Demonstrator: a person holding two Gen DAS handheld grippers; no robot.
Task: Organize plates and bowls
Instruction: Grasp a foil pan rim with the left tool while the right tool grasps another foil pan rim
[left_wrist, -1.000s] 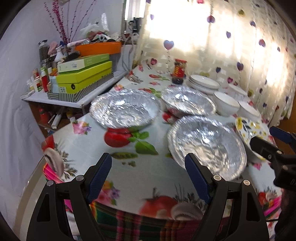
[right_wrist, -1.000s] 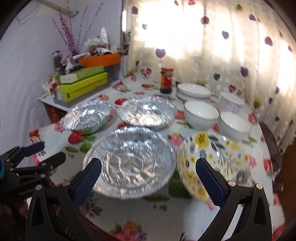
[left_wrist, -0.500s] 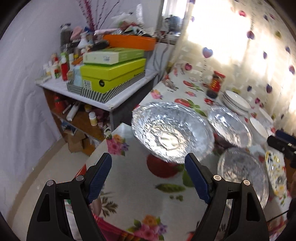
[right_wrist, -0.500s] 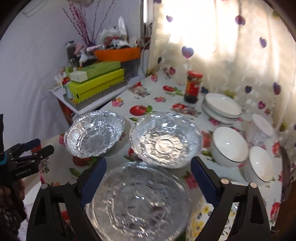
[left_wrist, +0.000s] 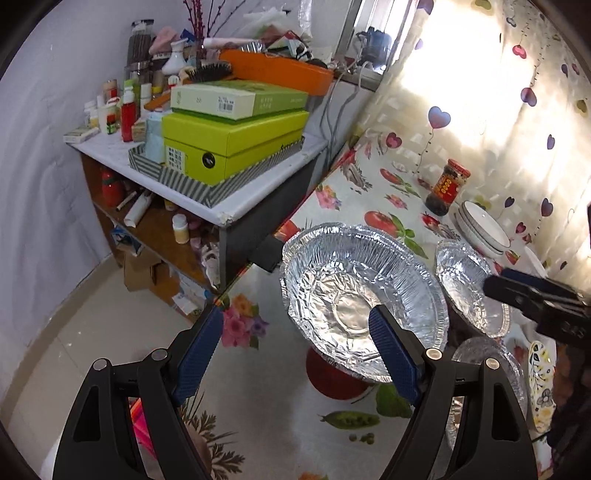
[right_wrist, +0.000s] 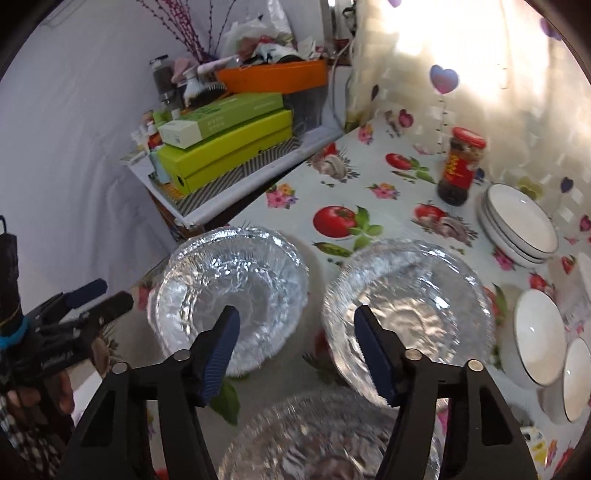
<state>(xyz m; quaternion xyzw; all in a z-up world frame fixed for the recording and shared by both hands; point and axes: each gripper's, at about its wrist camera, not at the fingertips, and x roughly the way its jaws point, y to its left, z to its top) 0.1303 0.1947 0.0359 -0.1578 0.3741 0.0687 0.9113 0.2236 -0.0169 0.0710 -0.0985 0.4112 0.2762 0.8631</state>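
Observation:
Three foil bowls sit on the flowered tablecloth. In the left wrist view my left gripper (left_wrist: 295, 343) stands open at the left foil bowl (left_wrist: 354, 295), its right finger over the bowl's inside and its left finger outside the near rim. My right gripper (right_wrist: 299, 343) hangs above the gap between the left foil bowl (right_wrist: 232, 291) and the middle foil bowl (right_wrist: 406, 306). Its jaws are closing and nothing is pressed between the pads. The third foil bowl (right_wrist: 325, 443) lies blurred under it. Two white bowls (right_wrist: 539, 339) and a stack of white plates (right_wrist: 521, 221) stand on the right.
A sauce jar (right_wrist: 461, 170) stands by the heart-print curtain. A side shelf with green boxes (left_wrist: 229, 147) and an orange tray (left_wrist: 277, 70) adjoins the table's left edge. A yellow-flowered plate (left_wrist: 539, 384) lies at the right. The floor (left_wrist: 74, 332) drops off left of the table.
Both grippers have moved left over the table, toward the far foil bowls. The right gripper's jaws have narrowed. The left gripper now straddles the left foil bowl's rim, still wide.

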